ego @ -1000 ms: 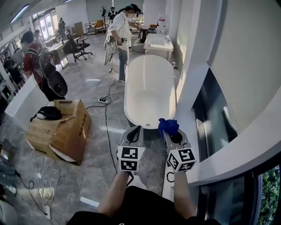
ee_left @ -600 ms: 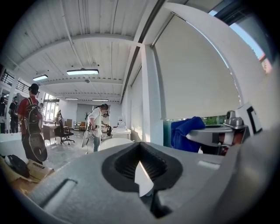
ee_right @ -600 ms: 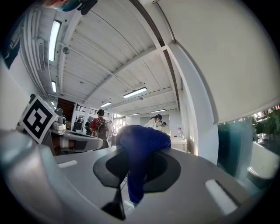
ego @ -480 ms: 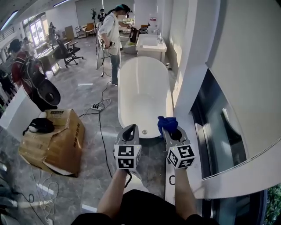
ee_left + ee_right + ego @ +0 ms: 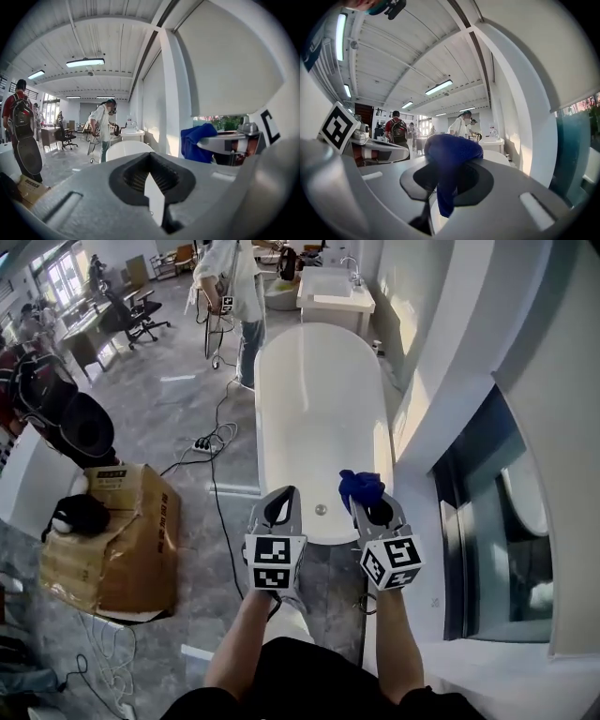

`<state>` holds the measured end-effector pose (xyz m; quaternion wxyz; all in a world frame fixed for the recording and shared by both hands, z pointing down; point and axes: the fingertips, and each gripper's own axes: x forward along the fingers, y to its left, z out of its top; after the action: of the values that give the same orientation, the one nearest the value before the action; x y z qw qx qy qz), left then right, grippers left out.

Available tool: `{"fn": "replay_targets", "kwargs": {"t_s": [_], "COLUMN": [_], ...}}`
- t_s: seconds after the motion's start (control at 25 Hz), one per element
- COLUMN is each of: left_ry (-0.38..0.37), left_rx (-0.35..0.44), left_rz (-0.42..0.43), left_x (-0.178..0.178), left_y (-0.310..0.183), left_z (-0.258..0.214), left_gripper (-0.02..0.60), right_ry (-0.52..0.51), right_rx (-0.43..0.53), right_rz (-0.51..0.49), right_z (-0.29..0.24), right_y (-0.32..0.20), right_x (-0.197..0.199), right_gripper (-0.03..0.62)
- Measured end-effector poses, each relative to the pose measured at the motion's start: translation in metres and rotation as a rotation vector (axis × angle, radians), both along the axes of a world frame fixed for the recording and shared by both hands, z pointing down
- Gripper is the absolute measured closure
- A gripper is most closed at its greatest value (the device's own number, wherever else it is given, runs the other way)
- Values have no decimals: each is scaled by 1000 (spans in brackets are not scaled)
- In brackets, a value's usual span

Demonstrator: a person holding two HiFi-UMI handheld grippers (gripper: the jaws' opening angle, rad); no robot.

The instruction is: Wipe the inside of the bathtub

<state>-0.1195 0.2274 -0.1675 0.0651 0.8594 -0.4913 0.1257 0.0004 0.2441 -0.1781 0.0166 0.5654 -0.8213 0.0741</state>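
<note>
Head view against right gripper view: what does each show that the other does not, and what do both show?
Only the head view shows the cardboard box, the drain in the bathtub and the person's forearms. Only the right gripper view shows the ceiling lights. Both show the blue cloth held by the right gripper, the bathtub and the left gripper.

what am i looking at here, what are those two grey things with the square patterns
No robot here: a person holds a two-jaw gripper in each hand; the patterned cubes are part of them. The head view comes from a camera on the person's head, looking down. The other two views come from cameras riding on each gripper. The left gripper is shut on nothing. The right gripper is clamped on a blue cloth. Ahead on the floor stands a white bathtub.
</note>
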Motion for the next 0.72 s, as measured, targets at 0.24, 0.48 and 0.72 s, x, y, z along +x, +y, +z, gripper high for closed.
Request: {"fn": "replay_targets", "kwargs": {"t_s": [0.24, 0.48, 0.72], "left_ry": [11, 18, -3], "left_rx": [-38, -103, -163], "left_rz": [24, 21, 76], "left_x": [-19, -26, 6], "left_y": [-92, -173, -215], "left_z": [7, 33, 58], "left_gripper": [578, 578, 578], "right_ry": [17, 25, 22], "right_rx": [-86, -127, -177], "right_rz": [-19, -13, 26], "right_z": [22, 36, 55], "right_y": [-85, -167, -203], "right_x": [-33, -35, -5], "right_gripper": [526, 526, 526]}}
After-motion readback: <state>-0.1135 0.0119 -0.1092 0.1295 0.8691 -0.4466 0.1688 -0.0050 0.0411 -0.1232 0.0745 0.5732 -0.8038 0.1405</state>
